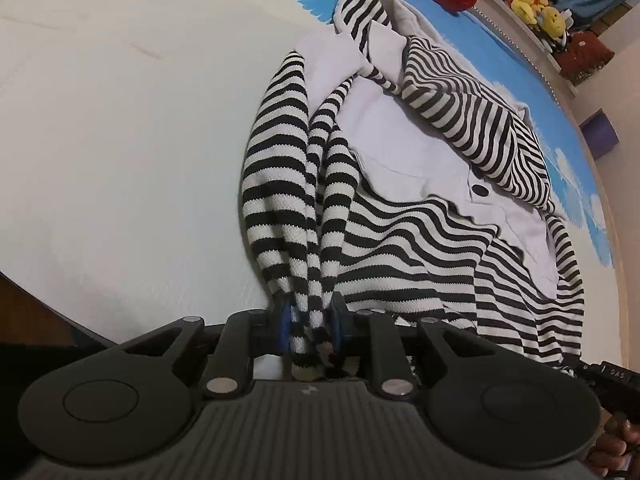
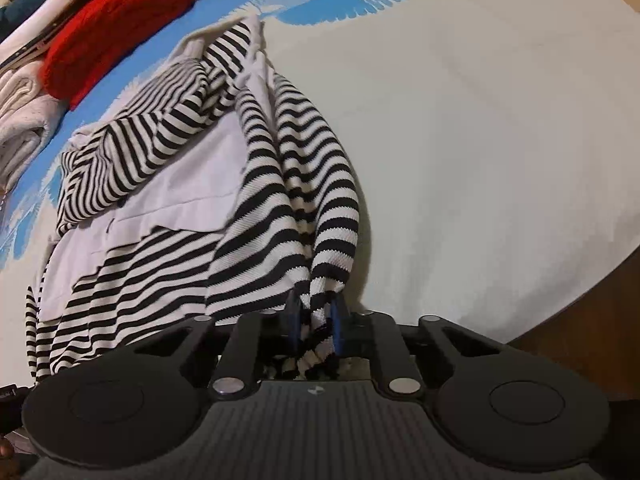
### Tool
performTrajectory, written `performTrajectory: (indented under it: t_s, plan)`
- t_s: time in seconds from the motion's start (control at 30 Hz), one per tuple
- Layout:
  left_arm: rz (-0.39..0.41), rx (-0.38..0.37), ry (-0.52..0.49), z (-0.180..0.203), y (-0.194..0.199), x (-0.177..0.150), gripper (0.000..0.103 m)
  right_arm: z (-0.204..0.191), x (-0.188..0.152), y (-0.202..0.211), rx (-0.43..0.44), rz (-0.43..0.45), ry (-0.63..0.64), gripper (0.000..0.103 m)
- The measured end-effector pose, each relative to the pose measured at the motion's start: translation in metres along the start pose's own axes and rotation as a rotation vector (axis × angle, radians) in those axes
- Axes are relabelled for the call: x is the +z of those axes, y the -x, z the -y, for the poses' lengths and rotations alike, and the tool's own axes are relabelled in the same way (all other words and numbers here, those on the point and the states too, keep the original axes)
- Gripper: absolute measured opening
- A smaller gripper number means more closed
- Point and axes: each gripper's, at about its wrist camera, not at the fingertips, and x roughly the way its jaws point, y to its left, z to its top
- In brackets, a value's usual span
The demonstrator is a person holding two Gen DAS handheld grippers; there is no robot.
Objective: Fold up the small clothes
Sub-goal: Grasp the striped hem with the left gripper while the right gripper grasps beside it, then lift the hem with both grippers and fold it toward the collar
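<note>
Left wrist: fingers [image 1: 285, 322] clamp striped garment [image 1: 400, 240] | right fingers [image 2: 336, 328] likewise

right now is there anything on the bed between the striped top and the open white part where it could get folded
Nothing visible. Both the left gripper and right gripper are shut on the striped top. The white sheet beside it lies bare; the red garment sits off at the far edge.

The striped garment [image 1: 400, 208] lies on the bedsheet [image 1: 120, 140], toys [image 1: 536, 4] behind.
</note>
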Motion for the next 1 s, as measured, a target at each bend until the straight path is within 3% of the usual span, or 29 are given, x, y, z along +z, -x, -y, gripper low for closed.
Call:
performTrajectory:
  t_s: [0.13,0.23,0.4,0.5,0.53,0.7,0.77,0.87,0.93,1.0]
  plan:
    - [-0.002,-0.006,0.0,-0.004,0.001,0.001,0.021,-0.003,-0.001,0.002,-0.012,0.013,0.012,0.014]
    - [-0.007,-0.011,0.007,-0.006,0.001,0.001,0.022,0.0,-0.002,-0.004,-0.041,-0.005,-0.009,0.024]
    - [-0.011,-0.017,0.009,-0.008,0.001,0.002,0.023,-0.006,-0.004,-0.006,-0.066,-0.012,0.018,0.025]
    - [-0.008,-0.015,0.003,-0.007,0.001,0.001,0.021,-0.008,-0.004,-0.004,-0.07,-0.006,0.026,0.019]
    - [-0.004,-0.012,-0.007,-0.006,0.002,0.001,0.01,-0.008,-0.003,-0.002,-0.065,0.001,0.027,0.015]
    - [0.057,-0.065,0.0,-0.004,0.026,0.003,0.009,-0.008,0.002,0.024,0.006,0.083,-0.009,0.01]
    - [0.057,-0.065,0.007,-0.007,0.026,0.003,0.009,-0.007,0.003,0.03,0.015,0.095,-0.008,0.01]
    - [0.005,-0.049,0.015,-0.009,0.012,0.002,0.014,0.003,0.0,0.017,-0.005,0.023,-0.06,0.013]
    - [-0.011,-0.034,0.009,-0.007,0.006,0.002,0.023,0.005,-0.001,0.007,-0.005,-0.017,-0.074,0.019]
    - [-0.011,-0.018,0.006,-0.006,0.004,0.002,0.025,0.002,-0.001,0.005,-0.029,-0.017,-0.05,0.021]
